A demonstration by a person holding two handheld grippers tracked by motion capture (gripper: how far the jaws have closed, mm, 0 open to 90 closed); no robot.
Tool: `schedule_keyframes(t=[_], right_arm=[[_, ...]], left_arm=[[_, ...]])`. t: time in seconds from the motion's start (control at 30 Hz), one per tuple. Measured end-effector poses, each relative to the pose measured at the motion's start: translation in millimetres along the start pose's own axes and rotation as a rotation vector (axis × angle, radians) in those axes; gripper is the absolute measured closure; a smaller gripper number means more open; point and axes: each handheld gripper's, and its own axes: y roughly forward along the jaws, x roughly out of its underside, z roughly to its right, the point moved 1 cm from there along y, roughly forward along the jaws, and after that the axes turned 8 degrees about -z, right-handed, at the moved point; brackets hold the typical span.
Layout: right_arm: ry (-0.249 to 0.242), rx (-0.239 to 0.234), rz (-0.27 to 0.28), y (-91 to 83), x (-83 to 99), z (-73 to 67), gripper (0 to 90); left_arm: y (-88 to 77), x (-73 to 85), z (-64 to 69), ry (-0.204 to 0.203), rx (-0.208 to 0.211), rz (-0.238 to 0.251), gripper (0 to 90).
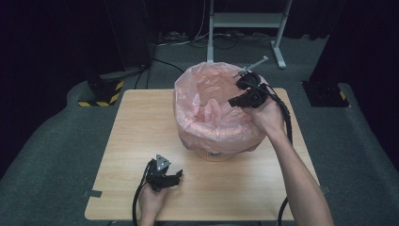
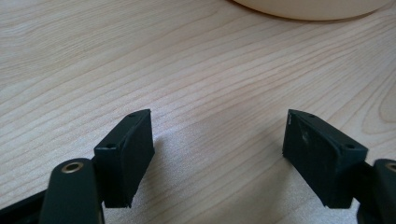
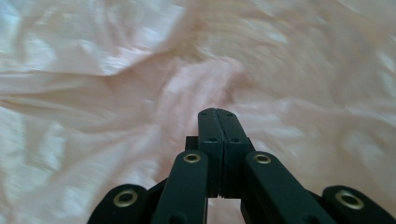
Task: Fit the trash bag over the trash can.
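The pink bag (image 1: 207, 113) lines a bin at the upper middle of the desk (image 1: 141, 141). The right hand-held gripper (image 1: 237, 100) sits over the bag's right rim, jaws pressed together on nothing. The left hand-held gripper (image 1: 179, 176), lower left of centre, has its jaws apart over bare wood.

Wooden table (image 1: 141, 141), light grain, on grey carpet floor (image 1: 56, 141). Dark curtains (image 1: 47, 28) around room. White metal stand frame (image 1: 247, 21) on floor well beyond fingertips, cables (image 1: 188, 40) near its feet. Black base with yellow-black hazard tape (image 1: 101, 94) beyond table's far left corner; similar one (image 1: 324, 94) at far right. Light even, from above.
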Motion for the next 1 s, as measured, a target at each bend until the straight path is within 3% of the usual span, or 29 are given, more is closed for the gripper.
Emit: schedule_keyframes(t=[0.1,0.13,0.27,0.5,0.77,0.8,1.0], right_arm=[[0.016,0.009,-0.019,3.4,3.9,7.6,89.4],[0.021,0.034,-0.04,8.3,5.9,10.7,89.5],[0.033,0.023,-0.044,14.4,14.9,14.9,89.5],[0.011,0.024,-0.037,15.6,13.3,10.0,88.9],[0.001,0.018,0.057,-1.8,19.5,8.9,88.5],[0.011,0.02,0.088,-9.4,22.7,10.6,88.5],[0.014,0.01,0.136,-19.9,32.1,18.4,88.4]], left_arm=[[-0.1,0.1,0.0,0.0,-0.001,0.0,24.6],[0.0,0.1,0.0,-0.001,-0.001,0.001,24.6],[-0.2,0.1,-0.2,0.003,-0.002,-0.001,24.6],[-0.1,0.0,-0.2,0.002,-0.002,0.0,24.6],[-0.1,0.0,-0.2,0.001,-0.002,0.0,24.5],[-0.1,0.0,-0.2,0.001,-0.002,0.0,24.6],[-0.1,0.0,-0.2,0.0,-0.003,0.001,24.5]])
